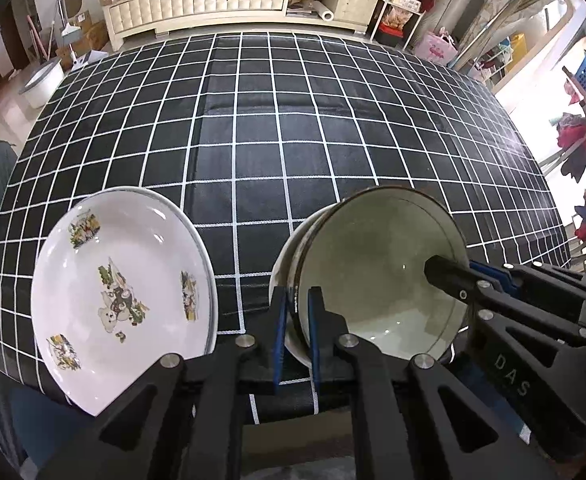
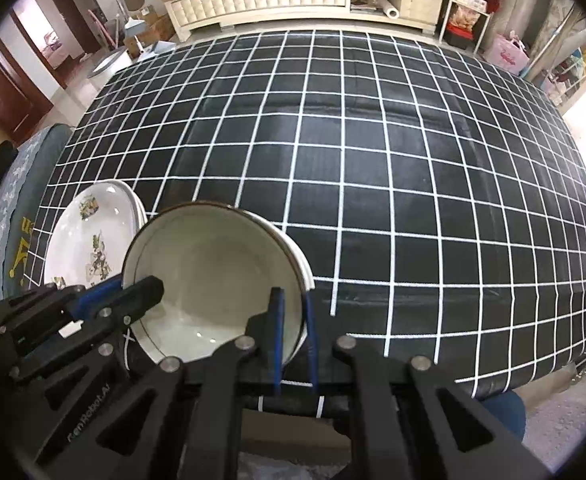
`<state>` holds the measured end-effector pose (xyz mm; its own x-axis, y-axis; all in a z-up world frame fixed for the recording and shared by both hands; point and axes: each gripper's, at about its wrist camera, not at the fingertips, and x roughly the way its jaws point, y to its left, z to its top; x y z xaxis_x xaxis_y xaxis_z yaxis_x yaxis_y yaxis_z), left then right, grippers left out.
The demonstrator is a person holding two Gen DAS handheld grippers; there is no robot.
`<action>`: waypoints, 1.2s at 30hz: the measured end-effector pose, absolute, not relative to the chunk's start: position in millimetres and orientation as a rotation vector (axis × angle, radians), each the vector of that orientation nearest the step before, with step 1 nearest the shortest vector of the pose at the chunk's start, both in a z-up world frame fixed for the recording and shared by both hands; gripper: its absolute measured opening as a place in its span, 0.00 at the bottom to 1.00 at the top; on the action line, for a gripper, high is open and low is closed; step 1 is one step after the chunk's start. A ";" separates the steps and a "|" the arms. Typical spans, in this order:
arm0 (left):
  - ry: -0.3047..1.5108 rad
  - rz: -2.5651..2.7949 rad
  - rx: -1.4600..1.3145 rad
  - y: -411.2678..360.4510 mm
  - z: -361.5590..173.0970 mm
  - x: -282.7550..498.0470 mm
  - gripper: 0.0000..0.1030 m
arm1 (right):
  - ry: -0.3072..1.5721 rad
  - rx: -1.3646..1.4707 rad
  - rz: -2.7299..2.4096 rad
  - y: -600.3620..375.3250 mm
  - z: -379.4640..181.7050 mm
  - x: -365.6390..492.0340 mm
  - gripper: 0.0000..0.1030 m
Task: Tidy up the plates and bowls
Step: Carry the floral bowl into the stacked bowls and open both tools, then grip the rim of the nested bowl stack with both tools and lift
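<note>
Together, two grippers (image 1: 296,334) (image 2: 293,338) clamp two nested bowls (image 1: 377,268); two stacked plates (image 1: 121,280) nearby.

We are looking at a table covered by a black cloth with a white grid (image 1: 293,128). White round plates printed with cartoon animals (image 1: 121,292) are sitting stacked at its near left corner, and nested white ceramic bowls (image 1: 377,272) are sitting just beside them along the near edge.

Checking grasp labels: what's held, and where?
Both grippers, left and right, pinch the top bowl of the bowl stack by opposite sides of its rim, one finger inside, one outside.
</note>
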<state>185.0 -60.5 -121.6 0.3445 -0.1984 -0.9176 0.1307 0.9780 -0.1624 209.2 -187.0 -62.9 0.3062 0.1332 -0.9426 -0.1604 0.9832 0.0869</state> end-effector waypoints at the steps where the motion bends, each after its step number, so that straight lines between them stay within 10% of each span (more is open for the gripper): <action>1: 1.200 -0.212 -0.061 -60.5 -121.7 186.3 0.09 | 1.240 -0.024 0.197 -187.2 -62.7 208.4 0.13; 8: 1.179 -0.229 -0.035 -59.9 -116.1 180.9 0.10 | 1.195 -0.033 0.213 -190.5 -54.4 199.2 0.50; 23: 1.116 -0.272 -0.118 -37.6 -74.4 171.0 0.49 | 1.155 0.063 0.131 -213.4 -38.7 194.6 0.62; 36: 1.203 -0.394 -0.142 -35.3 -107.2 182.5 0.49 | 1.241 0.162 0.141 -216.0 -75.8 200.2 0.63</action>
